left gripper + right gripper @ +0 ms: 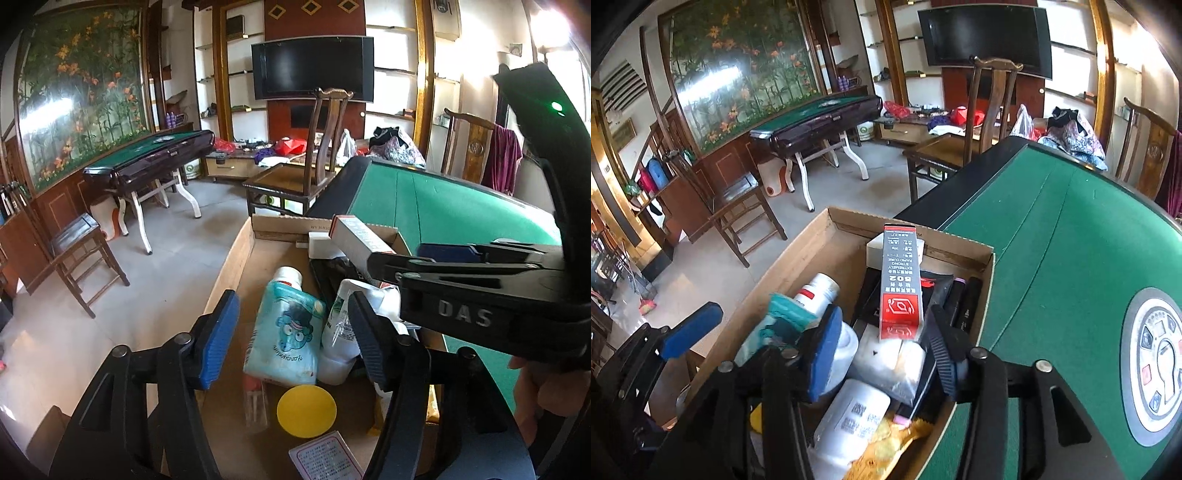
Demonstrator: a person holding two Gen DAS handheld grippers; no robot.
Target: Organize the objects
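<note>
A cardboard box sits at the edge of the green table. It holds a light-blue cartoon pouch, white bottles, a yellow lid, dark pens and more. My left gripper is open above the pouch, empty. My right gripper is open over the box; a long grey-and-red 502 glue box stands tilted between its jaws, and I cannot tell whether the pads touch it. The glue box also shows in the left wrist view, with the right gripper by it.
A wooden chair stands beyond the table's far corner. A second green-topped table and a dark chair stand on the tiled floor to the left. The table's round centre panel lies to the right of the box.
</note>
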